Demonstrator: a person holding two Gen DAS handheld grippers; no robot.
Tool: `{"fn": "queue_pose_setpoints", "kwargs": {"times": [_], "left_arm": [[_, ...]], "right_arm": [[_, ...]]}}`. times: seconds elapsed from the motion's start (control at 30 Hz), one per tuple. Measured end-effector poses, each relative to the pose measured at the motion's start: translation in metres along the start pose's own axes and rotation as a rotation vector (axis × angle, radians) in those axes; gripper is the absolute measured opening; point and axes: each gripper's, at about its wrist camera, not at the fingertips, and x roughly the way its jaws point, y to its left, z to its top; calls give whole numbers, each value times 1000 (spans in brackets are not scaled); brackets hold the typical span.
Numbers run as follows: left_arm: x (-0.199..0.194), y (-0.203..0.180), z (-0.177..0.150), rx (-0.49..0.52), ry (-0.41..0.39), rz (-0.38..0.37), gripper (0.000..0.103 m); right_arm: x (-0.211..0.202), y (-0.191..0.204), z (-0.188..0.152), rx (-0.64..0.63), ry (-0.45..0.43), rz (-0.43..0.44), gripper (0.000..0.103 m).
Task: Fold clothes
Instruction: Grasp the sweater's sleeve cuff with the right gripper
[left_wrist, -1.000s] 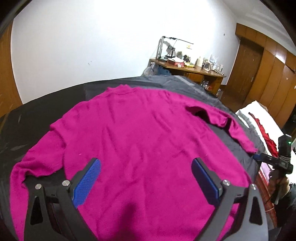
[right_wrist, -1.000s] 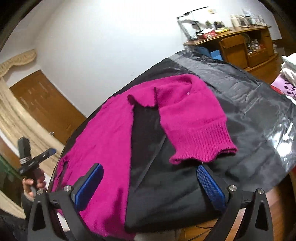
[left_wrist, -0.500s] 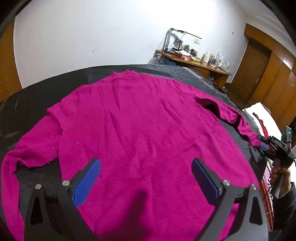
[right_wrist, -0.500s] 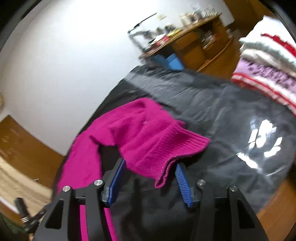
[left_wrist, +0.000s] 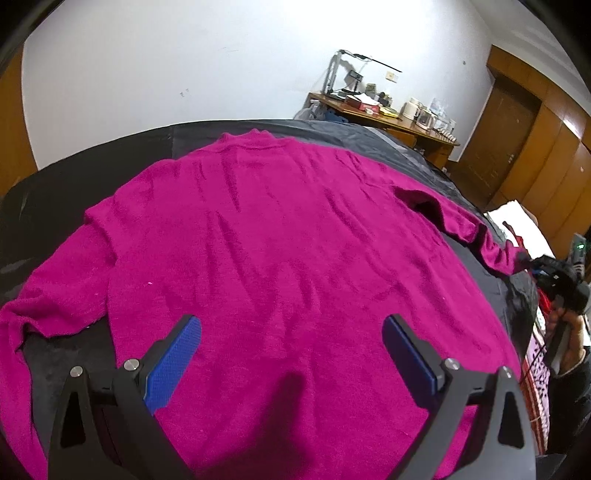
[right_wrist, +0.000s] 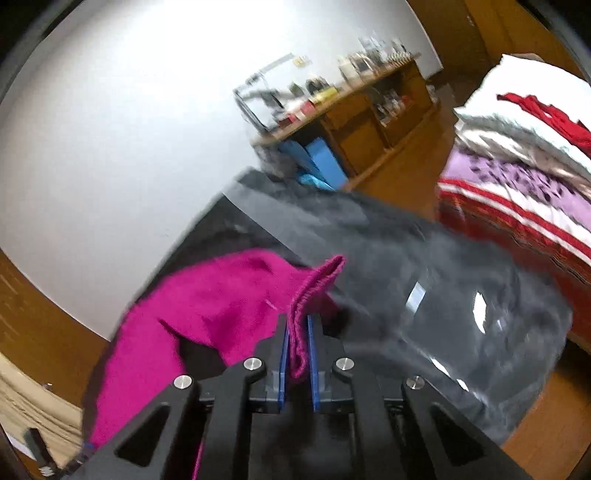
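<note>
Broadly flat magenta sweater (left_wrist: 280, 258), creased.

Your left wrist view is sharp and evenly lit; the white wall (left_wrist: 184, 74) blows out toward the top right, and a soft shadow falls on the magenta sweater (left_wrist: 280, 236) between the left claw (left_wrist: 291, 350) pads. Straight lines bow hard near the rim, and the corners go black. Your right wrist view is smeared by motion: the shelf (right_wrist: 354, 107) and folded bedding (right_wrist: 524, 162) are blurred, and only the right claw (right_wrist: 297, 354) stays crisp. Bright glare patches sit on the black tabletop cover (right_wrist: 443, 295) near its right edge.
</note>
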Motion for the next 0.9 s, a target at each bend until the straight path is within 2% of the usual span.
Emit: {"fn": "queue_pose_setpoints", "kwargs": {"times": [0.13, 0.23, 0.37, 0.53, 0.63, 0.73, 0.83, 0.9], "left_arm": [[0, 11, 1, -46, -8, -1, 100], [-1, 19, 3, -74, -14, 1, 100], [-3, 28, 4, -99, -25, -14, 100], [4, 36, 10, -120, -21, -33, 100], [6, 38, 11, -139, -24, -56, 100], [7, 37, 12, -137, -19, -73, 100], [12, 35, 14, -135, -3, -79, 100], [16, 35, 15, -142, 11, -78, 100]], "right_arm": [[-11, 39, 22, -30, -56, 109, 9], [-10, 75, 31, -79, -65, 173, 9], [-4, 119, 23, -196, -49, 183, 9], [12, 168, 6, -258, 8, 300, 9], [25, 205, -17, -343, 79, 371, 9], [43, 239, -55, -454, 188, 432, 9], [62, 263, -94, -566, 285, 442, 9], [71, 271, -120, -654, 332, 419, 9]]}}
